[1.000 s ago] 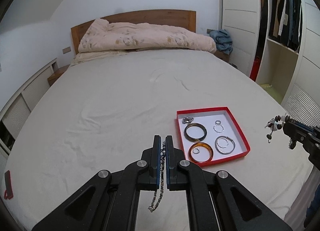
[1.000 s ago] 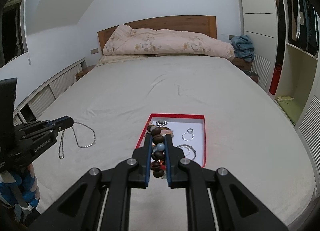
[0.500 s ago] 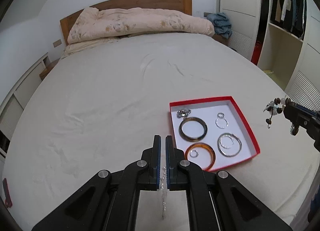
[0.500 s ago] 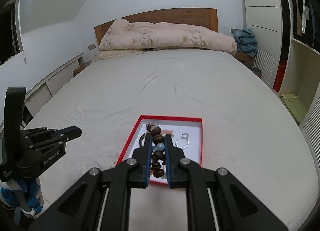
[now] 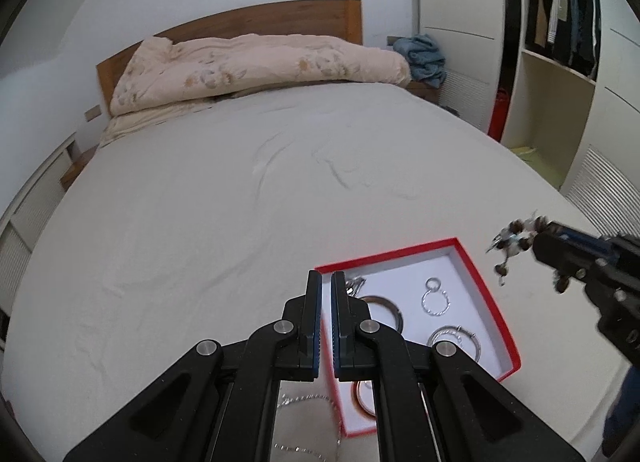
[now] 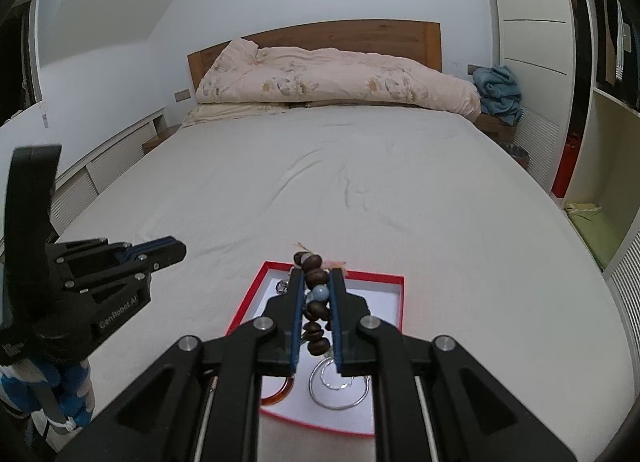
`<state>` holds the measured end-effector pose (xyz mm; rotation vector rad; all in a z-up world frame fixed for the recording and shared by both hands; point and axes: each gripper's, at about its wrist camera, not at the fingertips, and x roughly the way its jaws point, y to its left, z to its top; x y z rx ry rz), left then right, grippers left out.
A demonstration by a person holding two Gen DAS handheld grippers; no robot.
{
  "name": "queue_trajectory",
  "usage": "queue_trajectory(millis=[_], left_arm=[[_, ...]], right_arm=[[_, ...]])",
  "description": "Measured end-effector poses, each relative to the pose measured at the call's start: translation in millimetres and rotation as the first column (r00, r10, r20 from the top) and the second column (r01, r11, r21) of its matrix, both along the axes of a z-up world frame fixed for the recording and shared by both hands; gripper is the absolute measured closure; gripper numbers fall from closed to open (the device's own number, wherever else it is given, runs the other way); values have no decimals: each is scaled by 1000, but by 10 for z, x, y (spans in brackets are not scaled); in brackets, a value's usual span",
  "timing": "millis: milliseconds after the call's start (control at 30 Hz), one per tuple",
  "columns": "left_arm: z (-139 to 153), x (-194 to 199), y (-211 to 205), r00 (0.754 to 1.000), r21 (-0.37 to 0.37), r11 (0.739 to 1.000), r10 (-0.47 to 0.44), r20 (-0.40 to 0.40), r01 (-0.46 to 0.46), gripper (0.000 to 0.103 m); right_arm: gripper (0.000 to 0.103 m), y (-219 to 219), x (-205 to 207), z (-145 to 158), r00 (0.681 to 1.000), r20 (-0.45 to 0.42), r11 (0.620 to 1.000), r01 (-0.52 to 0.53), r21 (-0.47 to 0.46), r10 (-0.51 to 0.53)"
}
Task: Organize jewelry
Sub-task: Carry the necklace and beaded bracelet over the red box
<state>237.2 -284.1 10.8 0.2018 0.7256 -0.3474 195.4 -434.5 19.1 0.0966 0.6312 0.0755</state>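
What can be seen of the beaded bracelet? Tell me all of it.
The beaded bracelet is a string of rounded dark brown beads that look like wood, with one pale blue bead among them and a small pinkish tuft at its far end. The right hand-held gripper is shut on it, pads pressing the beads from both sides. It hangs in the air over the red box, touching nothing else. In the left wrist view, loose ends dangle beyond the fingertips, blurred.

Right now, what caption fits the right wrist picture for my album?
Right tool shut on a brown beaded bracelet above the red jewelry box on the bed.
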Motion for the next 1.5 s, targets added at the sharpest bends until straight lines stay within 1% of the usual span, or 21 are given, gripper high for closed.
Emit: queue_trajectory(millis=[167, 300, 367, 400, 433, 500, 533, 633, 667, 833, 900, 1000, 1100, 1167, 1200, 1233, 1267, 1300, 1333, 1400, 1500], left_arm=[[-123, 52, 0, 1000, 0, 1000, -4, -21, 4, 99], [-386, -56, 125, 996, -4, 1000, -4, -87, 4, 99], [-535, -159, 224, 992, -7, 1000, -5, -125, 5, 96], [-592, -212, 270, 990, -11, 1000, -6, -140, 4, 90], [-683, -294, 332, 986, -16, 1000, -7, -165, 4, 81], [-792, -417, 404, 982, -10, 1000, -7, -189, 5, 71], [-859, -492, 435, 980, -1, 1000, -3, -201, 3, 69], [-1119, -689, 539, 963, 19, 1000, 1, -270, 4, 68], [-1190, -744, 566, 960, 29, 1000, 5, -281, 3, 68], [-1543, -836, 662, 932, 52, 999, 34, -362, -16, 66], [-1600, -830, 681, 918, 25, 999, 31, -395, -23, 65], [-1613, -845, 683, 913, -8, 1000, 20, -407, -26, 56], [-1597, -836, 654, 909, -40, 999, 2, -417, -21, 54], [-1617, -825, 613, 910, -25, 1000, 6, -414, -18, 54], [-1638, -826, 590, 911, -9, 1000, 8, -413, -12, 61], [-1675, -829, 559, 914, 22, 1000, 12, -406, -4, 74], [-1689, -816, 547, 914, 27, 1000, 11, -405, 0, 80], [-1682, -839, 568, 914, 22, 1000, 9, -406, 0, 91], [-1681, -824, 579, 912, 17, 1000, 7, -411, -1, 101], [-1663, -809, 596, 912, 20, 1000, 7, -409, 1, 101], [-1588, -816, 642, 921, 25, 1000, 21, -388, -12, 101]], right_arm=[[92, -31, 118, -164, 1000, -23, 1000, 2, 18, -1], [92, -67, 144, -327, 999, -51, 999, 6, 35, -5], [92, -72, 138, -387, 998, -63, 999, 10, 40, -8], [92, -80, 131, -415, 998, -68, 999, 13, 43, -10], [92, -90, 137, -430, 997, -71, 999, 14, 45, -11], [92, -98, 104, -461, 997, -78, 998, 22, 52, -18], [92, -104, 96, -466, 997, -79, 998, 24, 55, -20], [92, -111, 49, -478, 996, -83, 997, 33, 65, -27], [92, -106, 22, -477, 996, -83, 997, 35, 66, -29], [92, -105, -17, -442, 996, -86, 998, 36, 60, -31], [92, -110, -34, -435, 996, -88, 997, 40, 59, -35], [92, -121, -59, -440, 995, -90, 998, 42, 57, -36], [92, -119, -69, -453, 995, -94, 997, 45, 59, -40], [92, -122, -80, -461, 995, -97, 997, 44, 58, -39], [92, -119, -84, -466, 994, -98, 997, 44, 57, -38], [92, -119, -90, -470, 994, -99, 997, 44, 56, -38], [92, -121, -81, -467, 994, -100, 997, 45, 57, -39], [92, -125, -84, -467, 994, -100, 997, 46, 58, -40], [92, -126, -86, -465, 994, -101, 997, 47, 58, -41], [92, -136, -81, -463, 994, -102, 997, 48, 57, -42], [92, -153, -86, -452, 994, -101, 997, 50, 57, -44]])
